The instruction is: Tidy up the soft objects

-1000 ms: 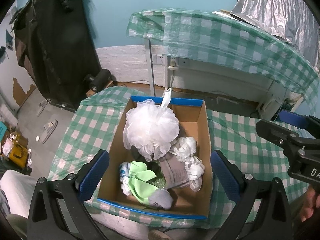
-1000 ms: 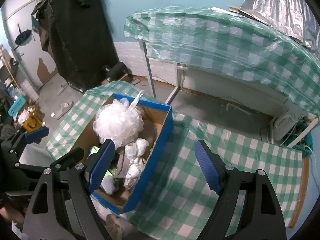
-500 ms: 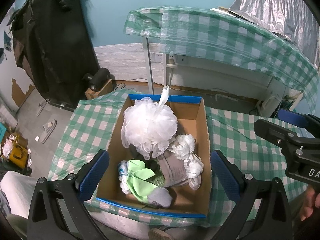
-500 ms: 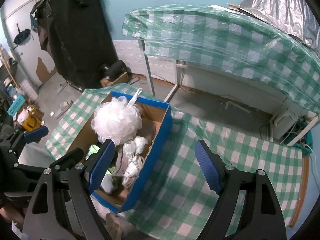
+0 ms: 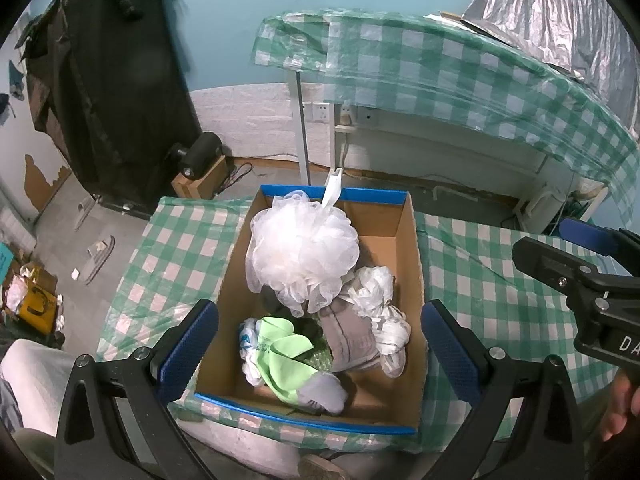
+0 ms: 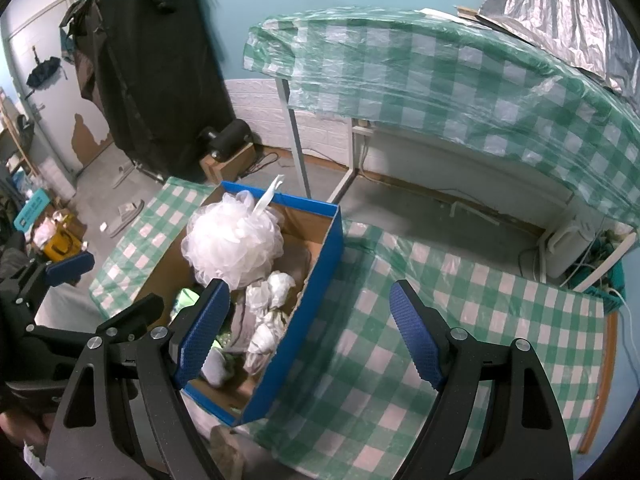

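A cardboard box with blue rim (image 5: 404, 236) (image 6: 320, 264) stands on the green checked table (image 5: 500, 300) (image 6: 400, 360). Inside lie a white mesh bath pouf (image 5: 304, 252) (image 6: 234, 244), a green sock (image 5: 284, 360), a grey cloth (image 5: 352, 336) and crumpled white plastic bags (image 5: 380, 292) (image 6: 272, 292). My left gripper (image 5: 316, 352) is open and empty above the box's near end. My right gripper (image 6: 308, 336) is open and empty above the box's right wall; it also shows in the left wrist view (image 5: 576, 276).
A second table with a green checked cover (image 5: 460, 76) stands behind, against the blue wall. A black coat rack (image 5: 112, 80) is at the left. Slippers (image 5: 96, 258) and clutter lie on the floor at the left. A white appliance (image 6: 568, 248) sits at the right.
Both grippers have drawn back and up a little from the box, so the view shows more floor. Both stay open. The things in the box have not moved.
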Demonstrator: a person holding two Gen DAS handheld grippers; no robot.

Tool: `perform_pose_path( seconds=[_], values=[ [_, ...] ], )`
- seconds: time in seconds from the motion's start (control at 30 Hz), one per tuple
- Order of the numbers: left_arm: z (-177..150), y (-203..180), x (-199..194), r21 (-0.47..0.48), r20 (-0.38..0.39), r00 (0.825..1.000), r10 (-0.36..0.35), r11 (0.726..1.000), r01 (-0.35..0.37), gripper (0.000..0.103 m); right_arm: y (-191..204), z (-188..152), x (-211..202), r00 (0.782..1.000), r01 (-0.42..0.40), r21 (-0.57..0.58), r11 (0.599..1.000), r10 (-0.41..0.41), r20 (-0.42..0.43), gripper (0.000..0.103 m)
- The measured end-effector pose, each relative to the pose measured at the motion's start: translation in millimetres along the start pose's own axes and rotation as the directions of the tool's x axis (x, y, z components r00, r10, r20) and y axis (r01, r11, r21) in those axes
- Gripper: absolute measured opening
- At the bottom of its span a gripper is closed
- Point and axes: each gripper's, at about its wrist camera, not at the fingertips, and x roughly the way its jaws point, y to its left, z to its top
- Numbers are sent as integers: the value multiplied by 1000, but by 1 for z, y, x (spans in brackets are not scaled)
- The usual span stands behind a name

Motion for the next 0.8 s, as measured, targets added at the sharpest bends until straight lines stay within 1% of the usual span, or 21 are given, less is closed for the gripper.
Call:
perform_pose_path(
  seconds=[0.8],
  values=[
    [-1, 0, -1, 3, -5, 1000, 2, 1000, -2, 102, 0, 0, 0, 1000, 2, -2, 1000, -2, -1, 82]
  ],
)
